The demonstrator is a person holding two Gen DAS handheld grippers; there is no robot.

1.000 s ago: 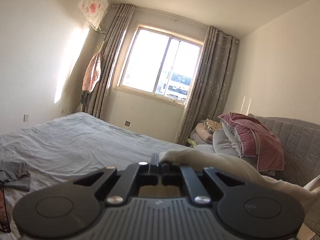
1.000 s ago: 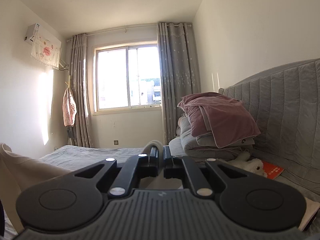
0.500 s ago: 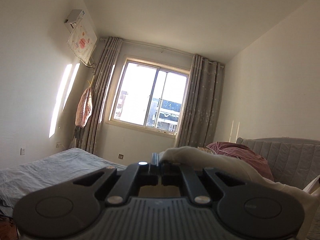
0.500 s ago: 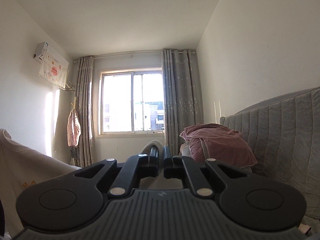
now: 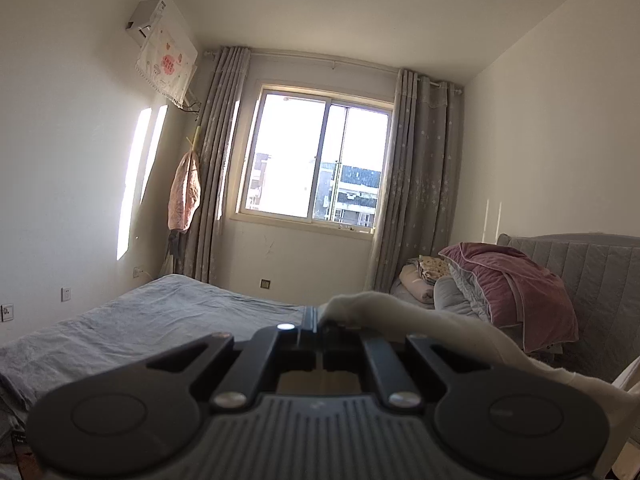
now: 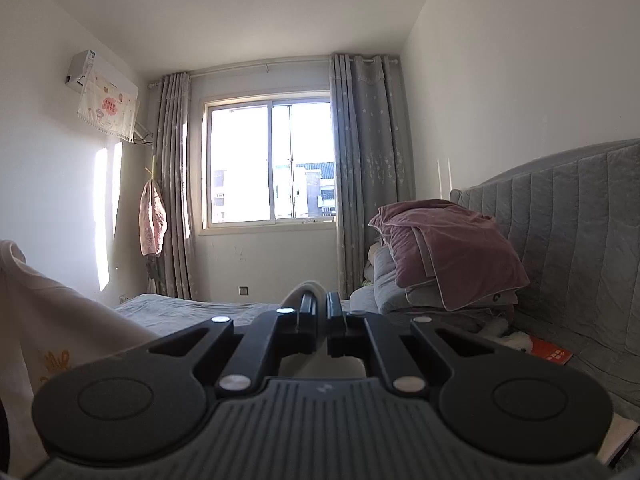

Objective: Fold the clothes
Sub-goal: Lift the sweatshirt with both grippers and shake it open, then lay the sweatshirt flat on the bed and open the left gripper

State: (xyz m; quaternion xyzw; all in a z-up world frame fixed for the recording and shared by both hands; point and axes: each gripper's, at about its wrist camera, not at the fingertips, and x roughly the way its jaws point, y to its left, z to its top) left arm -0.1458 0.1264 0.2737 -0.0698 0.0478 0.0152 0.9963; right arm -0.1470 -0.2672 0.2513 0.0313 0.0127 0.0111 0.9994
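A cream-white garment (image 5: 452, 332) is held up in the air over the bed. My left gripper (image 5: 318, 318) is shut on one edge of it, and the cloth runs off to the right and down. My right gripper (image 6: 320, 308) is shut on another fold of the same garment (image 6: 304, 292). In the right wrist view the rest of the cloth (image 6: 52, 320) hangs at the left, with a yellow print low on it. Both grippers sit high above the grey bed sheet (image 5: 132, 324).
A grey padded headboard (image 6: 580, 240) stands at the right. Against it lies a pile of a pink blanket (image 6: 448, 240) on grey bedding. An orange booklet (image 6: 550, 354) lies on the bed. Window (image 5: 316, 168) and curtains are on the far wall; a pink cloth (image 5: 184, 192) hangs left.
Both views first tilted up toward the ceiling, then came back down toward the bed. Both grippers stayed shut on the cream garment throughout.
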